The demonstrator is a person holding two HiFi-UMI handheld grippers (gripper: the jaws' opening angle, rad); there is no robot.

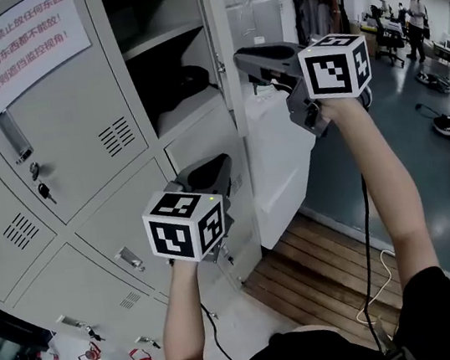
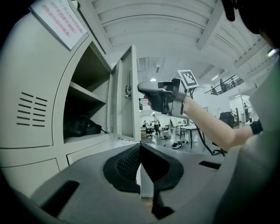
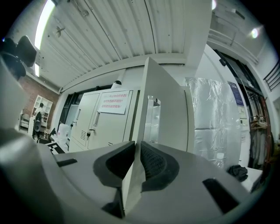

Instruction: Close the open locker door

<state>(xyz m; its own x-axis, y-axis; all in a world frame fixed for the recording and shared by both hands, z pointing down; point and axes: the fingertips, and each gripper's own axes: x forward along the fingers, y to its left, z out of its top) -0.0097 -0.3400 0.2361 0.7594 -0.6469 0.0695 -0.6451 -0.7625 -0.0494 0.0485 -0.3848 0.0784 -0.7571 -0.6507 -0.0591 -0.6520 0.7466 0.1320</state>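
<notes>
Right gripper pinching the open door, not closed yet

The right gripper jaws are clamped narrow on the free edge of the locker door, which is swung out from the upper locker. The left gripper jaws are together and empty. That thin edge grip could slip mid-swing and leave the door ajar.
</notes>
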